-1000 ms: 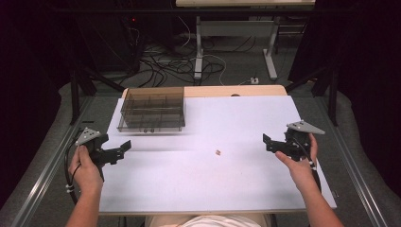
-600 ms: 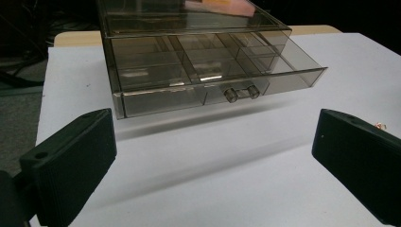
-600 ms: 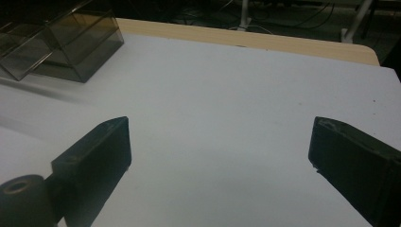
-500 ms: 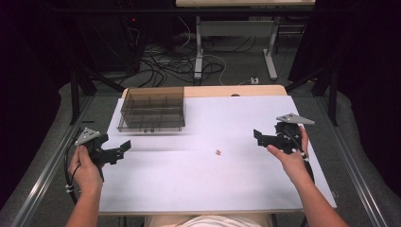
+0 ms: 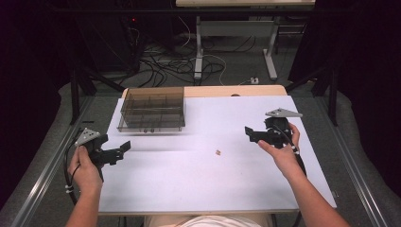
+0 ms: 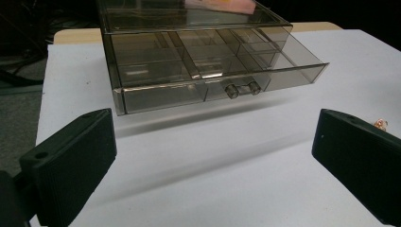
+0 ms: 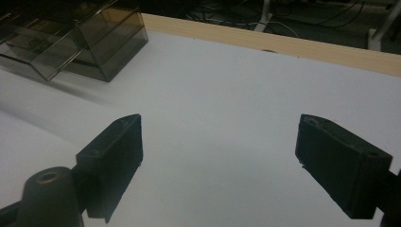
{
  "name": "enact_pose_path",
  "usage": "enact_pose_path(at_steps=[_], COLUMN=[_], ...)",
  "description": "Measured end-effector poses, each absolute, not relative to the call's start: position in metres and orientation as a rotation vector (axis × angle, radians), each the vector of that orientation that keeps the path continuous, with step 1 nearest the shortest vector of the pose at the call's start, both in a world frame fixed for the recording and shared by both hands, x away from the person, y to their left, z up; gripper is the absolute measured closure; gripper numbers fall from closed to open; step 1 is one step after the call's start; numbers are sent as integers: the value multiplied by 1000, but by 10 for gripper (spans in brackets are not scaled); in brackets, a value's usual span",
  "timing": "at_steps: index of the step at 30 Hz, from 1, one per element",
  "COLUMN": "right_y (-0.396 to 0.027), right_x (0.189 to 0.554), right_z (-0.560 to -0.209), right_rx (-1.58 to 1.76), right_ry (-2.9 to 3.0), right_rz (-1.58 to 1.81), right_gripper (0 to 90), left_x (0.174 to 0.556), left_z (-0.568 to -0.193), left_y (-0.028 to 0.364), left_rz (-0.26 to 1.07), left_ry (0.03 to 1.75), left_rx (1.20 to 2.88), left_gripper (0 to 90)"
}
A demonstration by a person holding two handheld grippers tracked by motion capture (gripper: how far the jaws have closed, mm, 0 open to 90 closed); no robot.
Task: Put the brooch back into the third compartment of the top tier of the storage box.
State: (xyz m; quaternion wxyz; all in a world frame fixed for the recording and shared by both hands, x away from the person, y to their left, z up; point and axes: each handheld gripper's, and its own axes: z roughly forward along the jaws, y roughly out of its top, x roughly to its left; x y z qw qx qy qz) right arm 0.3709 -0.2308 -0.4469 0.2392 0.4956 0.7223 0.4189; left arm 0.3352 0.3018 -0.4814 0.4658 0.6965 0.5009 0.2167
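Smoky translucent drawer box (image 5: pixel 152 109), white table (image 5: pixel 198 184), black grippers

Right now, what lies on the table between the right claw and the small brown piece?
Nothing: in the high view, the white table is bare between the right claw and the small brown piece.

Right gripper (image 5: pixel 249 132) farther left, inward.

Small brownish item (image 5: pixel 218 152) on the bench (image 5: pixel 198 189): too small to identify; in the left gripper view, half hidden behind a jaw. Clear drawer box (image 7: pixel 71 38): cut off at the right gripper view's top-left edge. Drawer contents: indistinct.
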Motion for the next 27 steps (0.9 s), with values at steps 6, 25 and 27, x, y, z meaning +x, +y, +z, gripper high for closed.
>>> enact_pose_path(at_steps=[6, 25, 27], right_y=[-221, -191, -189], right_x=[376, 390, 391], right_z=[-447, -454, -455], right_rx=[1342, 1289, 1288], right_ry=[2029, 2154, 2166], right_rz=[1166, 1156, 1155], right_gripper=[230, 357, 360], left_x=[335, 336, 336], left_z=[-481, -481, -481], left_y=[302, 302, 302], left_rz=[532, 532, 534], left_ry=[1225, 1227, 1226], left_rx=[1713, 1710, 1711], left_gripper=[7, 7, 7])
